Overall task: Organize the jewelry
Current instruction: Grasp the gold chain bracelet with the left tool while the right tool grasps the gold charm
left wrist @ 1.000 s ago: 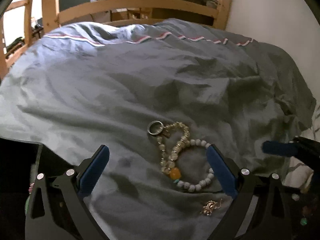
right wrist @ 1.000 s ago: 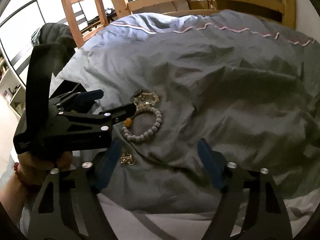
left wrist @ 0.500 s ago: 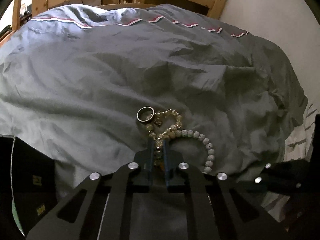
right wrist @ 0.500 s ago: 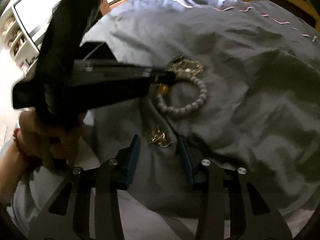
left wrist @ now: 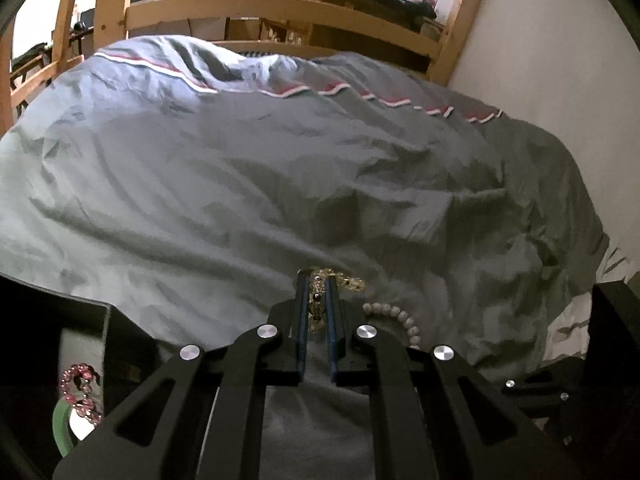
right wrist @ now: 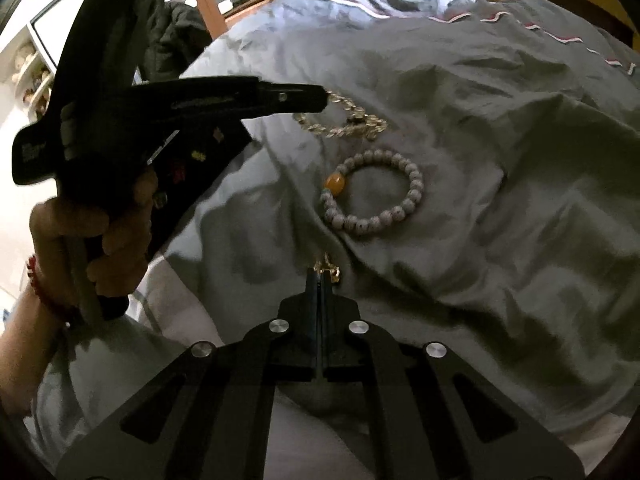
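Glassy beads of the limp bracelet [left wrist: 317, 300] sit clamped in your left gripper [left wrist: 317, 280]; lift gently, since it dangles. Your right gripper [right wrist: 321, 280] pinches the light gold charm [right wrist: 328, 270], at six o'clock of the stone-bead bracelet [right wrist: 374, 196] on the duvet [right wrist: 500, 140].

Dim, soft shadows; bright background, fisheye edges.

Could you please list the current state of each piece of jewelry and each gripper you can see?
left gripper: shut on the crystal bead bracelet.
crystal bead bracelet: pinched, one end lifted off the duvet.
right gripper: shut on the gold charm.
gold charm: pinched at the fingertips.
white bead bracelet: lying loose on the duvet, untouched.
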Demonstrator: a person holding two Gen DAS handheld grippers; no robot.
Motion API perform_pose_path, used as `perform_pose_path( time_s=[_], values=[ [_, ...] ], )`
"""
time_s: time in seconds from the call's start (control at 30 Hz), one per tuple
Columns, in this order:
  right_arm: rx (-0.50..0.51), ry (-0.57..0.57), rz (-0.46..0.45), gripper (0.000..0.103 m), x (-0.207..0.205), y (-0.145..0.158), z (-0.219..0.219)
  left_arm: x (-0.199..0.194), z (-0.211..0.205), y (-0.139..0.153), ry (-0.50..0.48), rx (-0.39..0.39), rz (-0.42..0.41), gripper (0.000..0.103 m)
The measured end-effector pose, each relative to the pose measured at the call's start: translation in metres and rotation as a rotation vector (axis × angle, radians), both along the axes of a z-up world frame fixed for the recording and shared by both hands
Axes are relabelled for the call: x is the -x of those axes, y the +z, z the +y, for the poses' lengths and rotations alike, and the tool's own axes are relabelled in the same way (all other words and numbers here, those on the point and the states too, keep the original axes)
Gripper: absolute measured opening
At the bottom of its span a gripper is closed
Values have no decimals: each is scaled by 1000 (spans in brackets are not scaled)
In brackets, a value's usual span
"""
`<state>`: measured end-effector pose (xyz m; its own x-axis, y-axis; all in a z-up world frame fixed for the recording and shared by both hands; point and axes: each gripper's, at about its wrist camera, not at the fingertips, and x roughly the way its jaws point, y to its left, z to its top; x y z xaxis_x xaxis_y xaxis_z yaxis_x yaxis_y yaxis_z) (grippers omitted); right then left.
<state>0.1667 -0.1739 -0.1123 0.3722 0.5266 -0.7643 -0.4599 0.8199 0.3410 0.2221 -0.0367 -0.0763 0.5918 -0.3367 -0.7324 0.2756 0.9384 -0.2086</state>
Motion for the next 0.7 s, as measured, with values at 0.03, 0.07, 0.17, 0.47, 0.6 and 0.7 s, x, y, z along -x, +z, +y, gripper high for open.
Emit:
perform_pose_path(
  time_s=[0.03, 0.07, 0.17, 0.47, 0.6, 0.7],
  values=[
    [-36, -10, 11, 2, -1, 1, -4, 1, 0, 3, 1, 1, -9, 8],
    [-52, -18, 16, 2, -2, 2, -7, 2, 1, 6, 1, 5, -15, 8],
    [-55, -21, 14, 2, -3, 4, -8, 4, 2, 13, 7, 11, -33, 8],
    [-167, -48, -9, 2, -5, 21, -20, 8, 9, 25, 30, 18, -60, 8],
    [-140, -47, -20, 2, -5, 24, -16, 11, 9, 30, 27, 19, -67, 8],
    [-123, -39, -18, 2, -3, 22, -11, 14, 9, 33, 31, 22, -73, 8]
  ],
)
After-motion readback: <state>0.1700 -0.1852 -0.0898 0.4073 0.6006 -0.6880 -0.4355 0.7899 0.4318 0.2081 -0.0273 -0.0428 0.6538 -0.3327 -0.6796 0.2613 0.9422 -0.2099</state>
